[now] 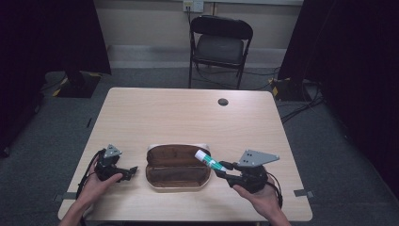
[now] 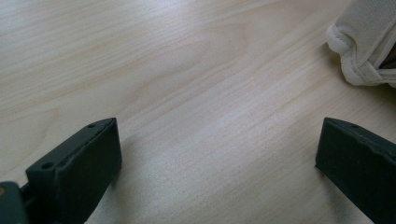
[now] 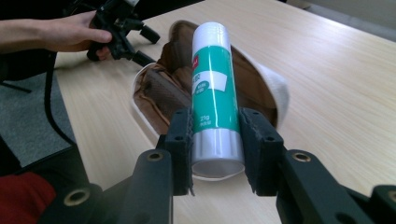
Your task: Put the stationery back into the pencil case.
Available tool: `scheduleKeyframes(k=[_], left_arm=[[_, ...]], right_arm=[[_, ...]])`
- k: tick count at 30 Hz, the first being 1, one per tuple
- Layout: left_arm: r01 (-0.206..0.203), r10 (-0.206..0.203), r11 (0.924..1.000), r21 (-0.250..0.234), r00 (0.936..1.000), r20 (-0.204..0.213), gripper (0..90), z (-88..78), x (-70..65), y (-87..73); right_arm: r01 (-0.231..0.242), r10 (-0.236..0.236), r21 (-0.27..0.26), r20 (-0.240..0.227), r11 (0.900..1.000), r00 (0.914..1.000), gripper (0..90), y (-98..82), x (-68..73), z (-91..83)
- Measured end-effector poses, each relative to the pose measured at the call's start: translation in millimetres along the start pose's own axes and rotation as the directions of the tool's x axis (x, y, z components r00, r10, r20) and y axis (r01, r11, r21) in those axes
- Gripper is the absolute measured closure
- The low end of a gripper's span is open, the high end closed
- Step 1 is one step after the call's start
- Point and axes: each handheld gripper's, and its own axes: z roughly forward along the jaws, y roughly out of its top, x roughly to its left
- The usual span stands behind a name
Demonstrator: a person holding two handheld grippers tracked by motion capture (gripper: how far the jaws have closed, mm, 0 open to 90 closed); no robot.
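Two hand-held grippers over a pale wooden table (image 1: 188, 113), one per hand.

Right gripper (image 1: 220, 165): clamped on a glue stick (image 1: 210, 161), green and white with a white cap. In the right gripper view the jaws press both sides of the stick's lower body (image 3: 212, 93), base toward the camera, cap pointing away. The stick is held in the air, tilted, its cap end over the right end of the open case. The right hand (image 1: 259, 195) grips the tool from below and behind, forearm entering from the bottom edge.

Left gripper (image 1: 133, 170): jaws spread wide, nothing between them; in the left gripper view bare wood (image 2: 196, 93) lies between the two black jaws, which sit low over the table. The left hand (image 1: 96, 183) wraps the body, tool pointing right toward the case, just beside its left end.

Case (image 1: 176, 165): oblong, brown lining, pale outer shell, lying open at the table's near centre, between the two grippers. Its pale edge (image 2: 362, 42) shows in the left gripper view's upper right corner.

Beyond the table: a black folding chair (image 1: 219, 44) on the grey floor.
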Motion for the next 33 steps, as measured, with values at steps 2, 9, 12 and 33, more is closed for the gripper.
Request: scheduleKeyframes(k=[2,9,12,33], left_arm=[[-0.001,0.001,1.0,0.001,1.0,0.0,0.0,0.0,0.0,0.0],[0.0,0.0,1.0,0.001,1.0,0.0,0.0,0.0,0.0,0.0],[0.0,0.0,1.0,0.0,1.0,0.0,0.0,0.0,0.0,0.0],[0.01,-0.01,0.9999,0.002,0.9999,-0.008,0.0,2.7,-0.8,3.0]], right_arm=[[0.006,-0.006,0.008,-0.013,1.0,0.9999,66.4,0.3,2.6,5.2],[0.027,-0.025,0.041,-0.048,0.999,0.9985,66.4,1.1,7.1,26.8],[0.032,-0.029,0.057,-0.061,0.998,0.9977,66.5,2.7,7.9,38.0],[0.061,-0.043,0.146,-0.124,0.987,0.9913,66.4,16.5,-0.1,110.5]])
